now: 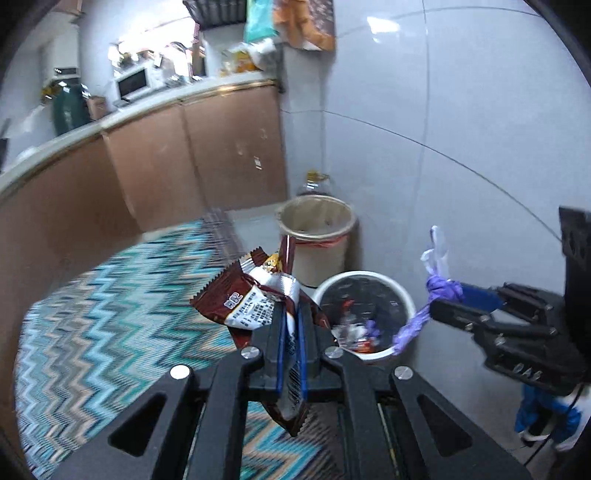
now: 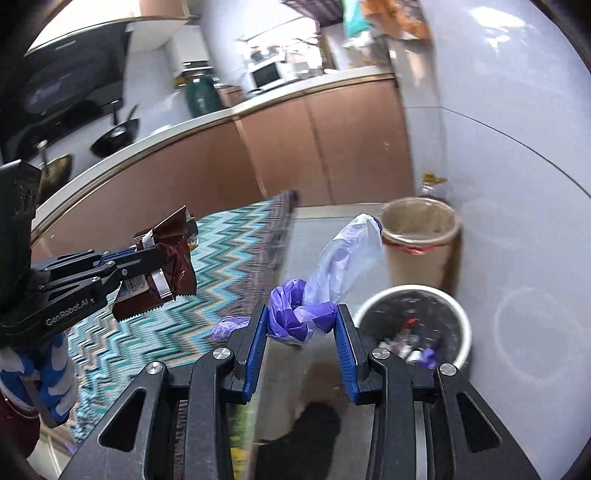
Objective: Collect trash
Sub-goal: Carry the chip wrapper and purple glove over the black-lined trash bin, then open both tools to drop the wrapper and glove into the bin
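Your left gripper [image 1: 291,325] tilts down, clamped on a brown snack wrapper [image 1: 251,295]; your right gripper [image 2: 300,325] tilts down too, pinching a knotted purple plastic bag [image 2: 295,314]. White bin [image 1: 364,314] sits just beyond both. Only the right view shows the stove pans [image 2: 114,136].

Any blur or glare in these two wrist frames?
Left wrist: the zigzag rug smears with motion, the snack wrapper stays sharp, and glare sits on the wall tiles. Right wrist: the white bin is blurred; the window area is blown out.
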`<state>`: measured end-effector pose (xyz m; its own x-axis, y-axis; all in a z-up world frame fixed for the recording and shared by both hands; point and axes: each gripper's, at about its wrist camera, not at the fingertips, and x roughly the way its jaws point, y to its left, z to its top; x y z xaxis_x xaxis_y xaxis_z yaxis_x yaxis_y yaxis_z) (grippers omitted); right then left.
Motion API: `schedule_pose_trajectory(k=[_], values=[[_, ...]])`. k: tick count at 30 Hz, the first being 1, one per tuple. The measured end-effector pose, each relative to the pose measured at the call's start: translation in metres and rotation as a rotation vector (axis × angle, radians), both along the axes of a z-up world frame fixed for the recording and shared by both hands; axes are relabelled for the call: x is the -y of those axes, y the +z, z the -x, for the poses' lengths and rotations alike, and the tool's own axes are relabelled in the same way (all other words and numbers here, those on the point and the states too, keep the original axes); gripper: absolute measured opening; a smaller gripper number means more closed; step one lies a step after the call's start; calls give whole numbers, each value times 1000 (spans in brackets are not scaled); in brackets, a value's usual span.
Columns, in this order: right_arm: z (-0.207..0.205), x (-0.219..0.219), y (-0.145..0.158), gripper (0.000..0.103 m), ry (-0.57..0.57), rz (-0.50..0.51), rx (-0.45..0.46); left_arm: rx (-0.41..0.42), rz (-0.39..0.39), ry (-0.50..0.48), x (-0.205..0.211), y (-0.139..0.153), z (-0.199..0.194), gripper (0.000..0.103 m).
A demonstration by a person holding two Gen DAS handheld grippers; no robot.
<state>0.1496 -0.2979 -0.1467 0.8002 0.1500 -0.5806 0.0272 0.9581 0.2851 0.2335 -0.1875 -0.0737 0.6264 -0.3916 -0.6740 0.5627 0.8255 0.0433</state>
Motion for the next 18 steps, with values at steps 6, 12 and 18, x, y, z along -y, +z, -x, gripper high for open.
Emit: schedule_pose_trajectory(k=[6, 12, 18], values=[[-27, 36, -27, 36, -80, 10, -62, -141, 23, -61, 66, -29, -47, 6], [-62, 68, -65, 36, -127, -4, -132, -255, 16, -83, 121, -72, -88, 9], [-91, 87, -103, 37, -144, -5, -199, -334, -11, -78, 156, -116, -120, 15]])
